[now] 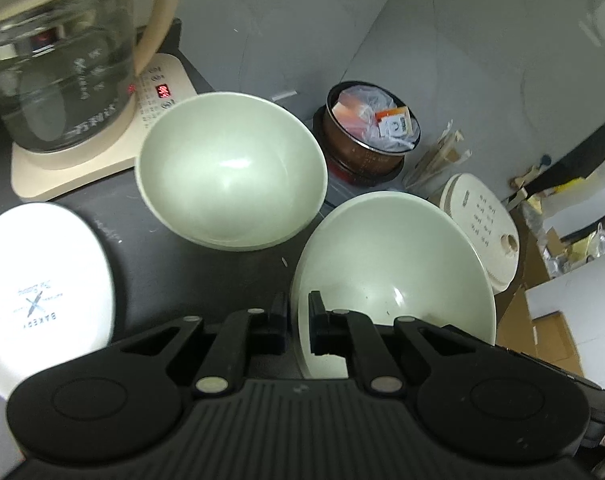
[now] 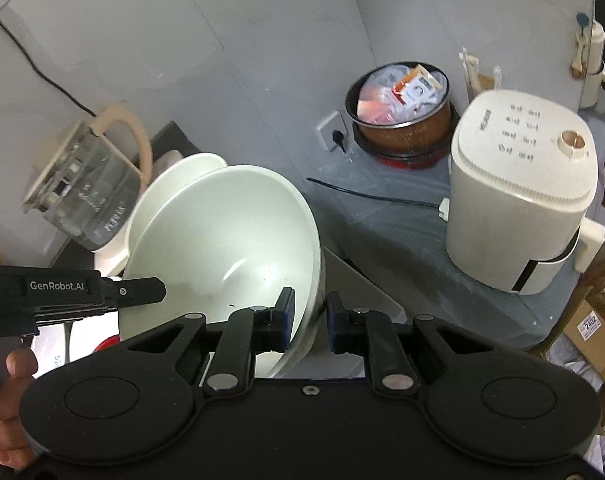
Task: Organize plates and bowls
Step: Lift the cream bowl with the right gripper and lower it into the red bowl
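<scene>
My left gripper (image 1: 297, 312) is shut on the near rim of a pale green bowl (image 1: 394, 264) and holds it tilted at the dark counter's right edge. A second pale green bowl (image 1: 230, 172) sits on the counter behind it. A white plate with "BAKERY" print (image 1: 42, 292) lies at the left. My right gripper (image 2: 308, 312) grips the right rim of the same held bowl (image 2: 222, 248); the other bowl's rim (image 2: 174, 180) shows behind. The left gripper (image 2: 134, 290) reaches in from the left.
A glass kettle (image 1: 54, 64) on a beige base (image 1: 74, 168) stands at the back left. A brown pot full of packets (image 1: 366, 132) and a white rice cooker (image 2: 518, 196) stand to the right. Cardboard boxes (image 2: 598, 328) lie beyond the counter edge.
</scene>
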